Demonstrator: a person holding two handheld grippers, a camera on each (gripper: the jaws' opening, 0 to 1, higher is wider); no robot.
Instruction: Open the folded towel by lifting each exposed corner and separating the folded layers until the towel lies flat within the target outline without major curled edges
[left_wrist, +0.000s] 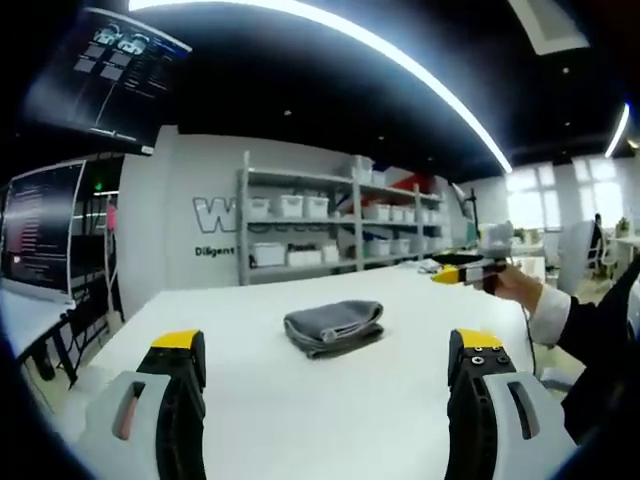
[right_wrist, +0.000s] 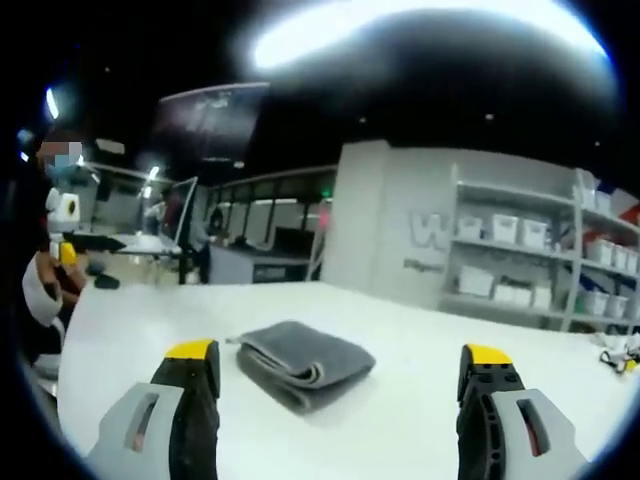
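A grey folded towel (left_wrist: 333, 325) lies on the white table (left_wrist: 250, 400), its layered folds facing me. My left gripper (left_wrist: 328, 342) hovers in front of it, open, with its yellow-tipped jaws wide apart and nothing between them. Off to the right, a hand holds my right gripper (left_wrist: 465, 270) above the table's far edge. In the right gripper view the same towel (right_wrist: 305, 362) sits just ahead of the right gripper (right_wrist: 340, 354), which is open and holds nothing. At the left of that view a hand holds the left gripper (right_wrist: 75, 245). Neither gripper touches the towel.
Metal shelves (left_wrist: 320, 225) with white bins stand behind the table. Dark monitors (left_wrist: 40, 230) and a side desk are at the left. A person's sleeve (left_wrist: 590, 330) reaches in from the right. Bare tabletop (right_wrist: 420, 420) surrounds the towel.
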